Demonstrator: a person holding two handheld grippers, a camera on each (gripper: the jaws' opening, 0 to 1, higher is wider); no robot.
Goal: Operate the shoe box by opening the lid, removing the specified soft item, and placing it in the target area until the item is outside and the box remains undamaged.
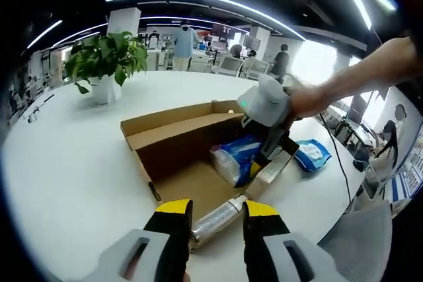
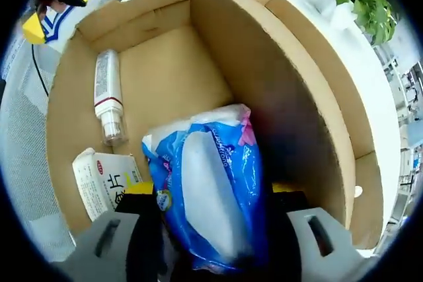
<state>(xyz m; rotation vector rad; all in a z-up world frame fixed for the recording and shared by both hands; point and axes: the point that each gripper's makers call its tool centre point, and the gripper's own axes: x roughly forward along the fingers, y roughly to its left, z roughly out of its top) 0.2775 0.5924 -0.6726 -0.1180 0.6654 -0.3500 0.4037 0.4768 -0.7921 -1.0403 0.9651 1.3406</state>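
Cardboard box (image 1: 175, 143), brown and open-topped, sits at the centre of the left gripper view on a round white table (image 1: 73, 163), its lid flap standing up along the far side. Inside it lies a soft blue-and-white plastic pack (image 1: 234, 158), and the right gripper (image 1: 268, 153), grey with a rounded housing, reaches down onto that pack from the upper right, a person's bare forearm (image 1: 360, 74) behind it. At the bottom of that view the left gripper (image 1: 218, 212) shows its two black, yellow-tipped jaws set wide apart, holding nothing; a silver cylindrical bottle (image 1: 218, 219) lies between and beyond them in the box's near corner. A second blue pack (image 1: 312, 154) rests on the table at right, outside the box, and a potted green plant (image 1: 106, 64) stands at upper left.

In the right gripper view the soft pack (image 2: 211, 189) occupies the lower centre, clamped between the right gripper's (image 2: 215, 206) black jaws. The bottle (image 2: 107, 97) lies at left on the box floor (image 2: 165, 77), with a white printed carton (image 2: 106, 189) at lower left.
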